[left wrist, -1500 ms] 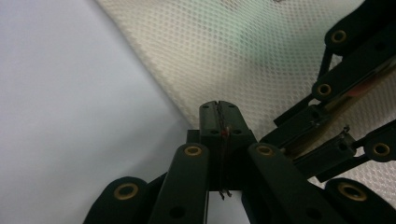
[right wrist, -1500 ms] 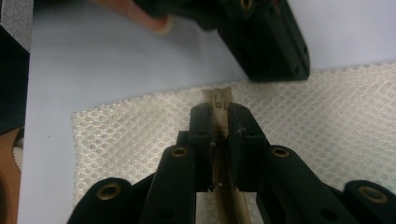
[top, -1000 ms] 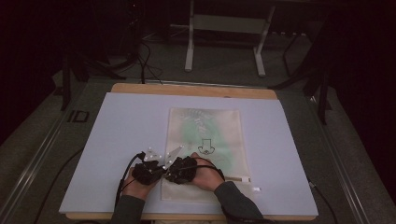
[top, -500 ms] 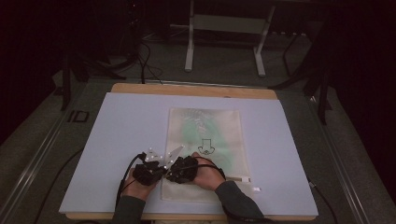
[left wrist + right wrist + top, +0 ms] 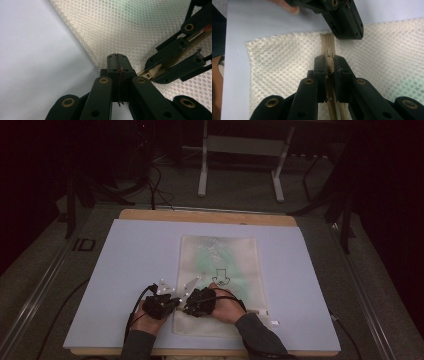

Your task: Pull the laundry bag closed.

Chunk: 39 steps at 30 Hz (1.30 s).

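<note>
Mesh bag (image 5: pixel 220 285) lies flat on the pale mat (image 5: pixel 130 270) toward the table's near edge in the high view, with both hands side by side at its near left corner. From the left gripper view, the left gripper (image 5: pixel 117 62) is clamped tight on the bag's edge. Along the right gripper view, the right gripper (image 5: pixel 329 65) pinches the beige zipper (image 5: pixel 328 50), with mesh spreading on both sides.

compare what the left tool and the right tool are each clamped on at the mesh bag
The left tool pinches the mesh bag's edge at its corner; the right tool grips the beige zipper pull. The left jaws meet flush; the right keep a slim gap round the pull. Both are shut, side by side.
</note>
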Tool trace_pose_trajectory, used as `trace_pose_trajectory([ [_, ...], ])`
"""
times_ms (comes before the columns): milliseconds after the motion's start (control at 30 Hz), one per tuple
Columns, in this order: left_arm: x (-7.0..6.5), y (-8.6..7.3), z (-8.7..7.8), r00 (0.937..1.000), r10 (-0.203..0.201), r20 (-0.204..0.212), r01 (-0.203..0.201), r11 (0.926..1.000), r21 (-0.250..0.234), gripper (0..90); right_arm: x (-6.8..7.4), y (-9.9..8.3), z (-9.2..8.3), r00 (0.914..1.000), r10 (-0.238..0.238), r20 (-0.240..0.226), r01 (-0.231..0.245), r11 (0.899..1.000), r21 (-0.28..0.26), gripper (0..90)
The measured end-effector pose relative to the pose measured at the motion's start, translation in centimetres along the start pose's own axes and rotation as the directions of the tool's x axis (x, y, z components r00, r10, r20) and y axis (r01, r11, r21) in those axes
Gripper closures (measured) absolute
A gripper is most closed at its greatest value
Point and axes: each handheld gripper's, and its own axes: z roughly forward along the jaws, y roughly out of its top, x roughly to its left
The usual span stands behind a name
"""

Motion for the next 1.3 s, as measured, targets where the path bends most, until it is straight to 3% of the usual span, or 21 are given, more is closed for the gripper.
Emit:
trace_pose_trajectory([
  [1300, 0.0, 0.0, 0.0, 0.9999, -0.011, 0.004, 0.011, 0.9999, 0.001, 89.7, 0.3, -1.4, -1.0, 0.9997, -0.005, 0.022, 0.004, 1.0, 0.022, 82.3],
])
